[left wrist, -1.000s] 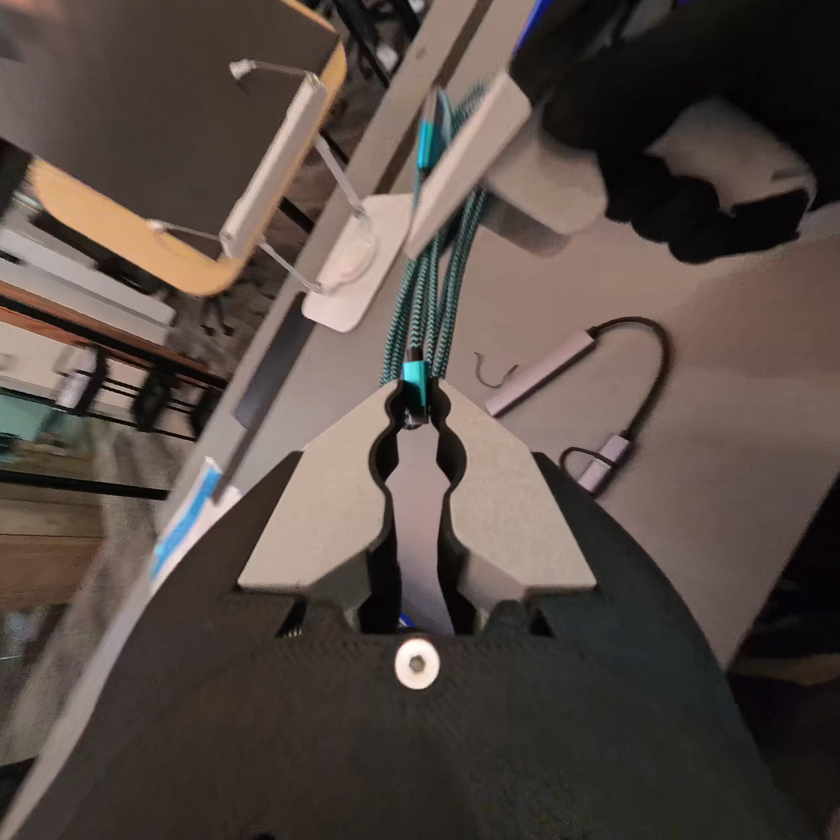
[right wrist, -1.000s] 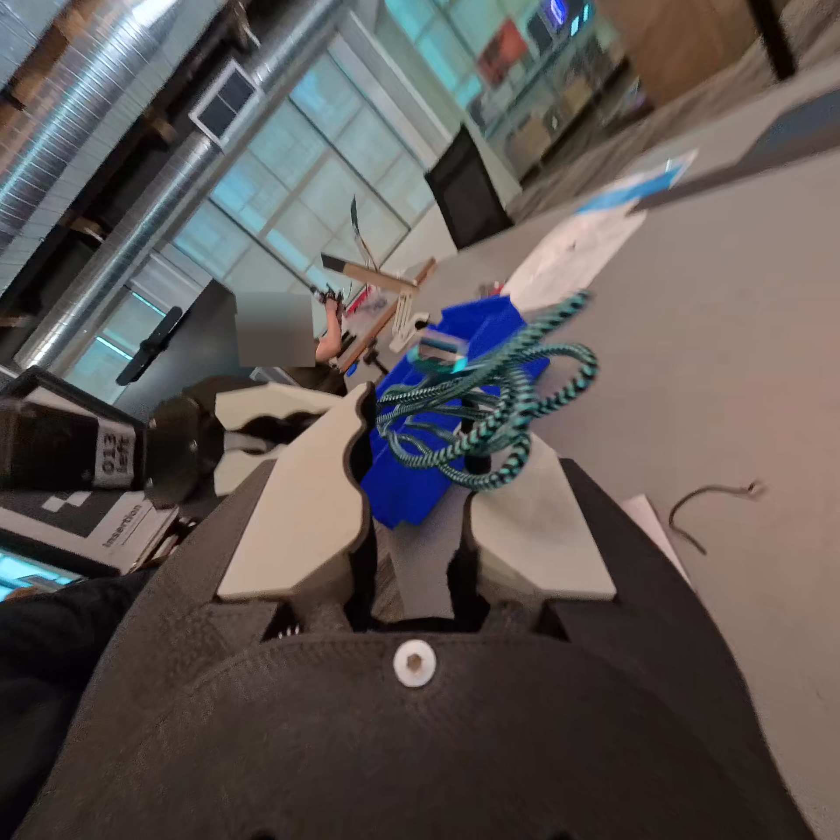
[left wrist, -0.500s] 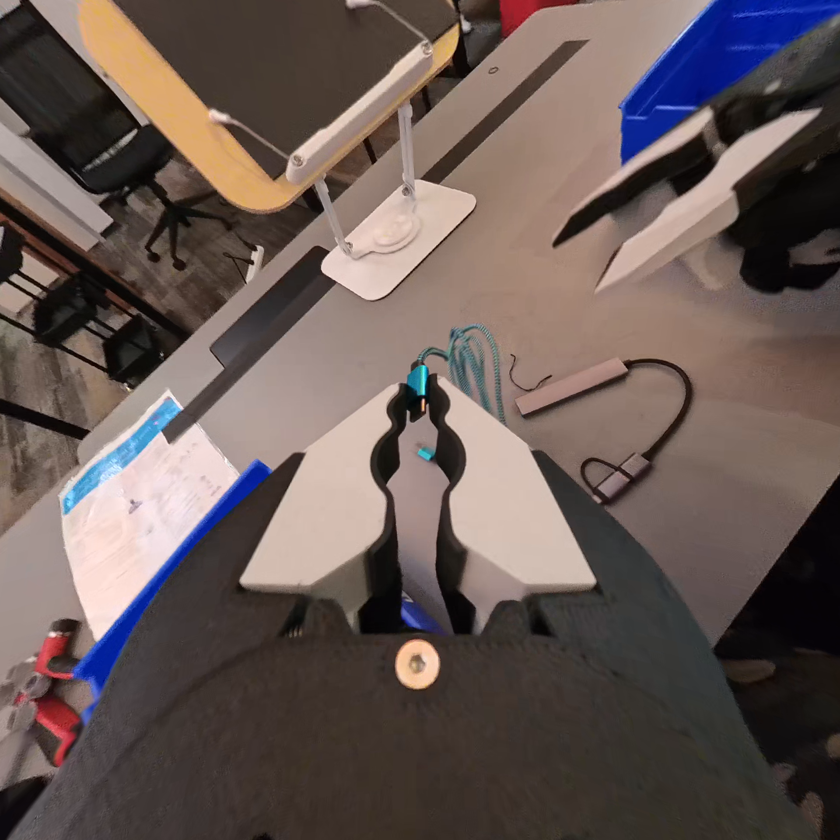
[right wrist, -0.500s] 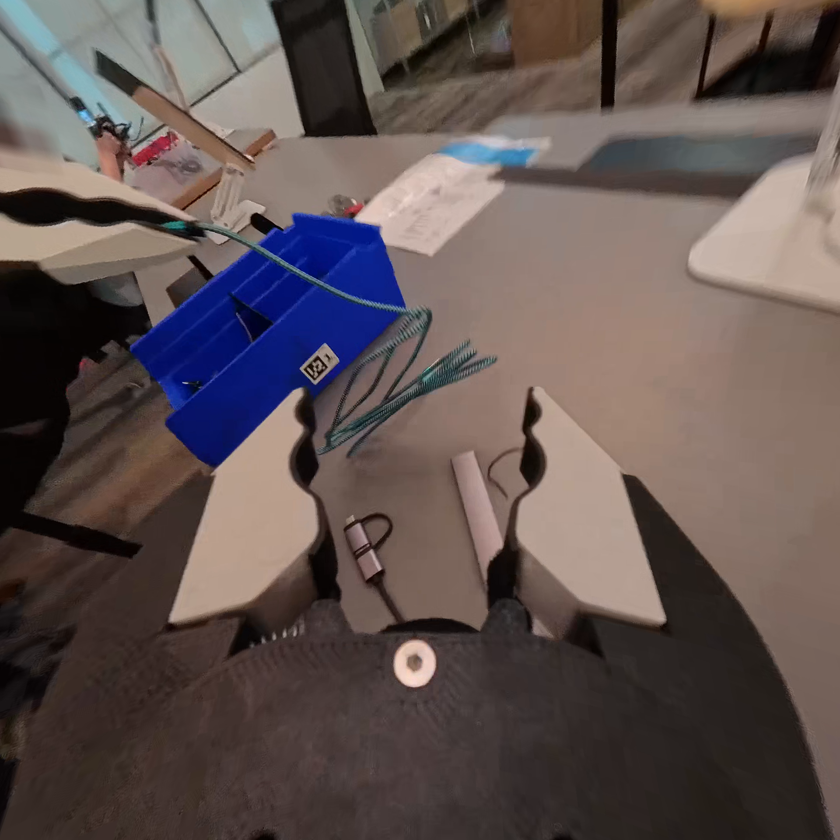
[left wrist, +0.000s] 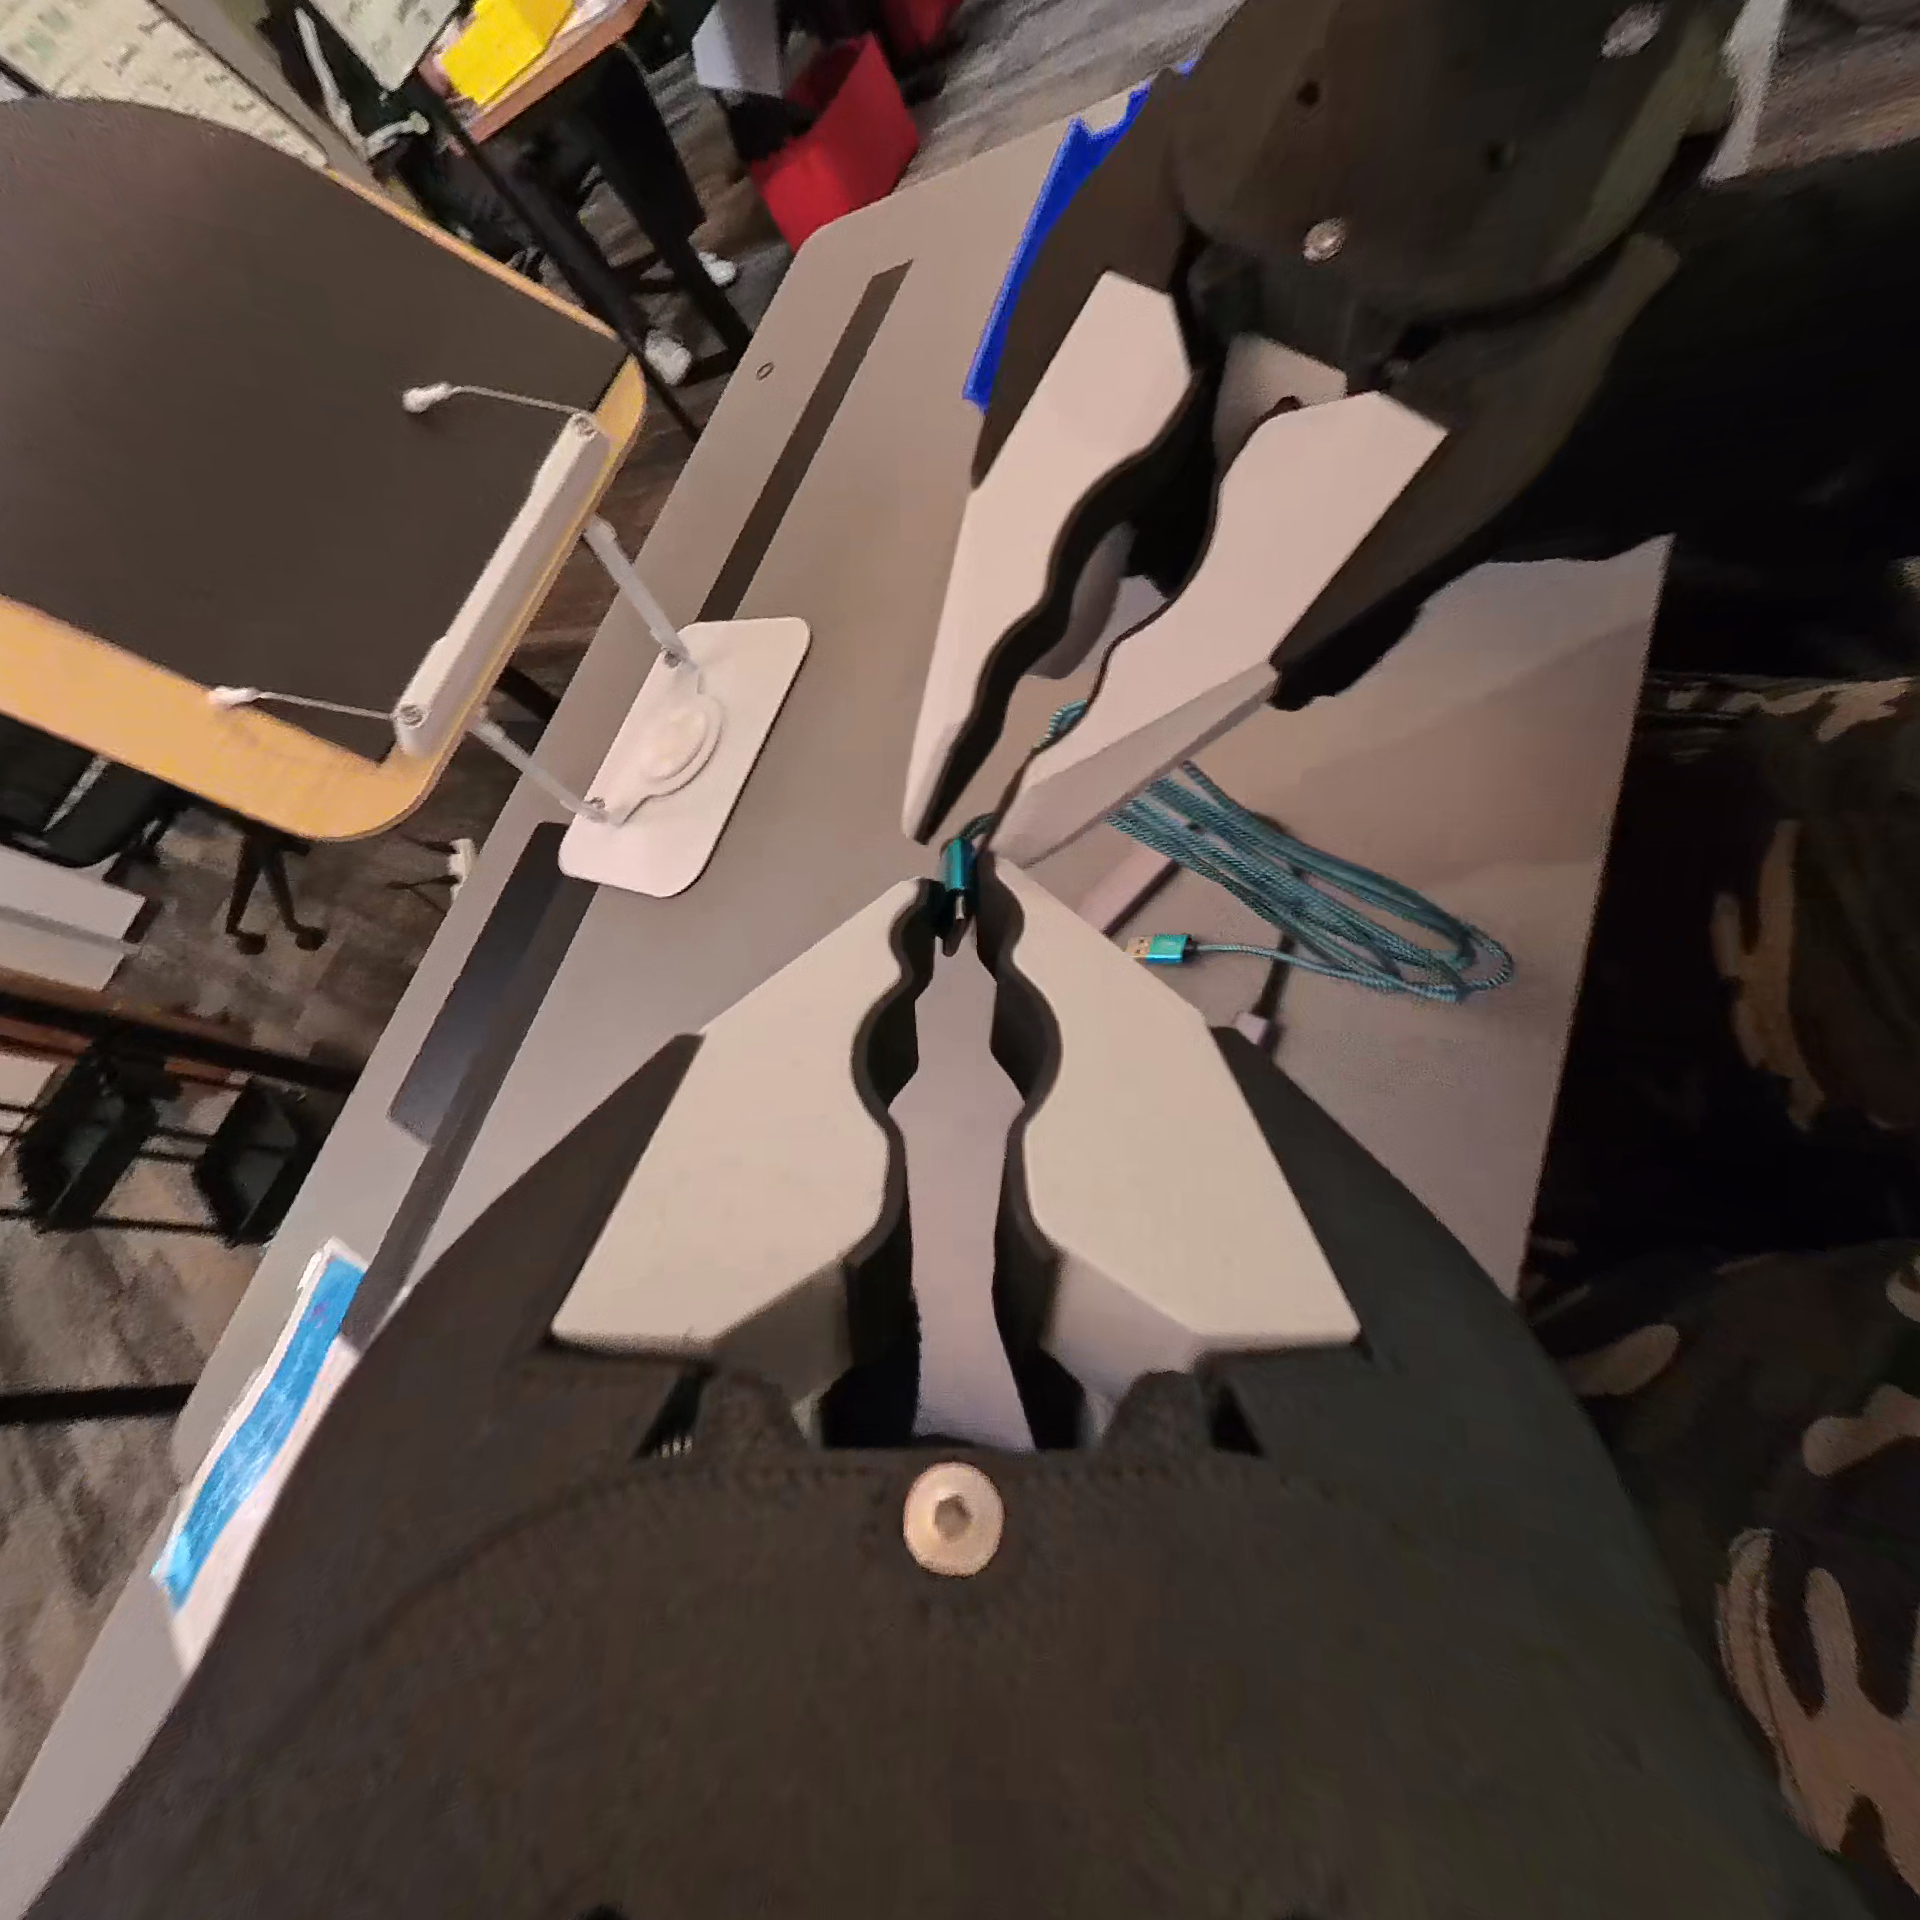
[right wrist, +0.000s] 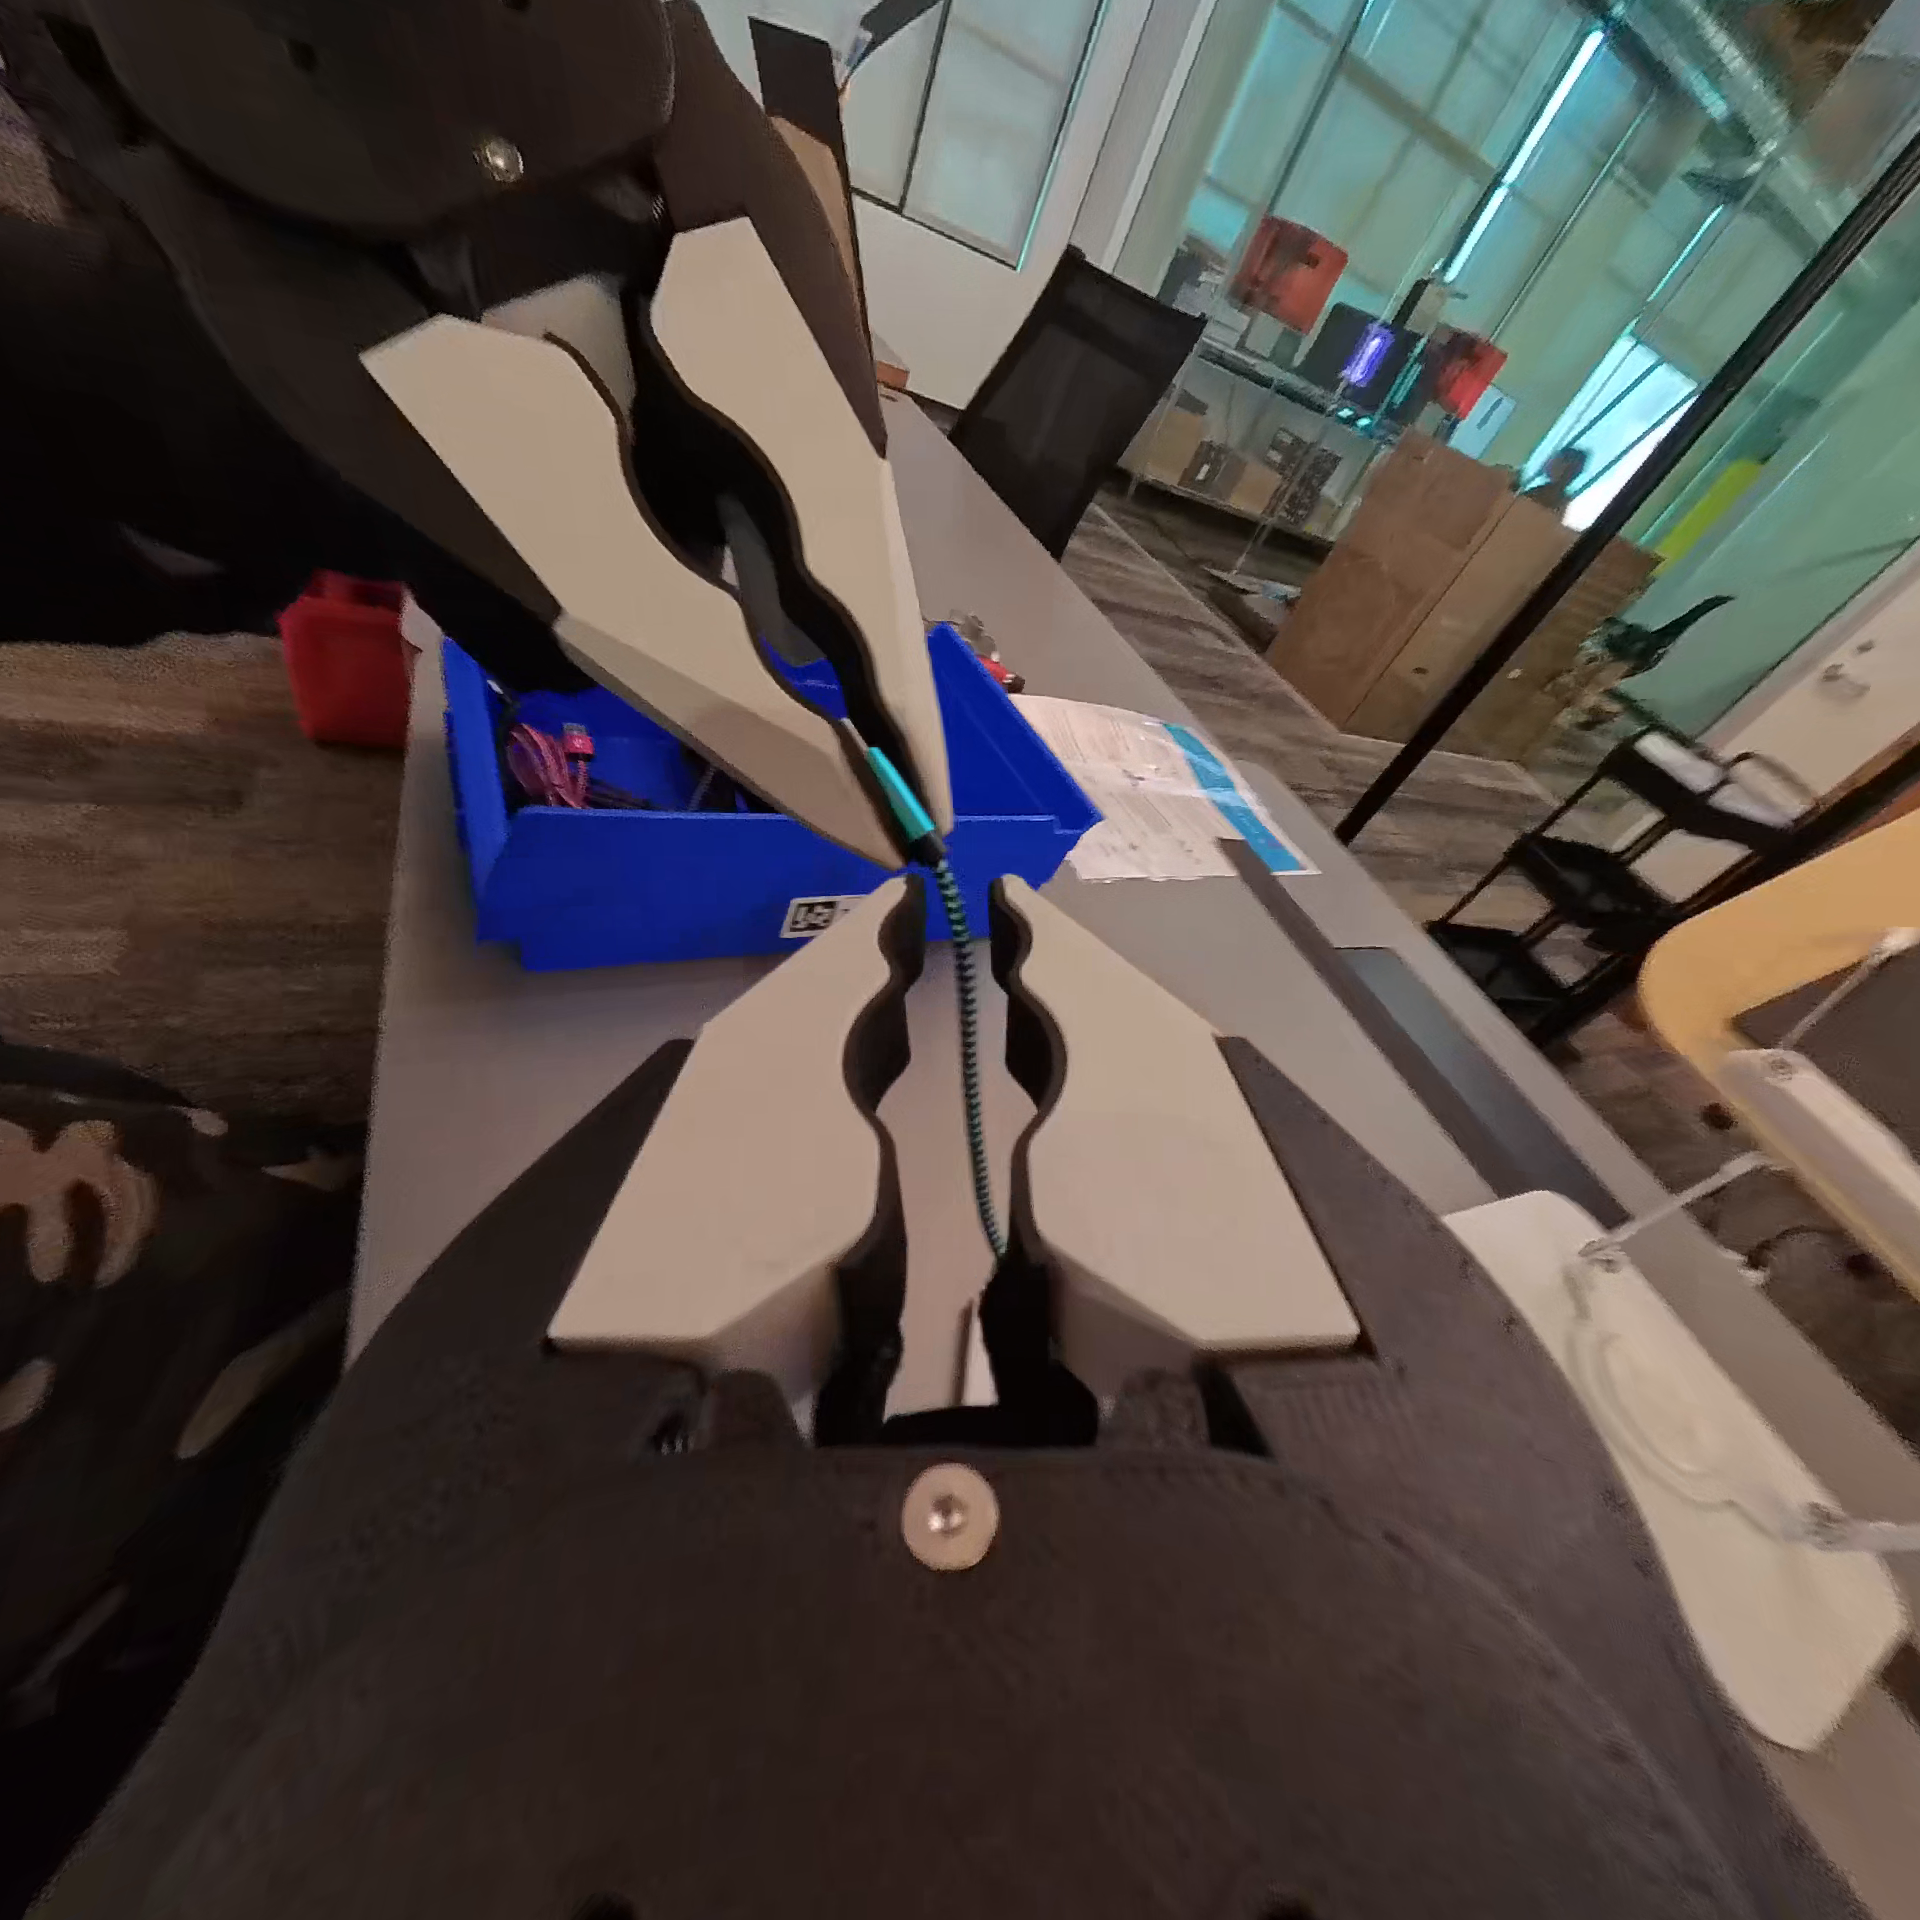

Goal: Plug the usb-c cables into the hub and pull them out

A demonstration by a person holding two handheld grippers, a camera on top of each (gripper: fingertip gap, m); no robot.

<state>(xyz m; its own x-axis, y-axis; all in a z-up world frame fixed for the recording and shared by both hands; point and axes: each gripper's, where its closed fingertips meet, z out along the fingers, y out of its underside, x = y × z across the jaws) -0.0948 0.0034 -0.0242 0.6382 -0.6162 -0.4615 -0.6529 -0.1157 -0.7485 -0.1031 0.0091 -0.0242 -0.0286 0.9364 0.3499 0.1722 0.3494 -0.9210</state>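
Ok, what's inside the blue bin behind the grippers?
In the blue bin, a pink-purple braided cable and dark cords show; the left gripper covers the rest.

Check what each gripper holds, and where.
Left gripper: jaws pinch the plug of the teal cable at their tips. Right gripper: cable runs between its jaws; grip unclear.

Two claws (left wrist: 956, 914) (right wrist: 951, 904), one teal cable (left wrist: 1299, 894), one blue bin (right wrist: 665, 883), one white stand (left wrist: 681, 758).
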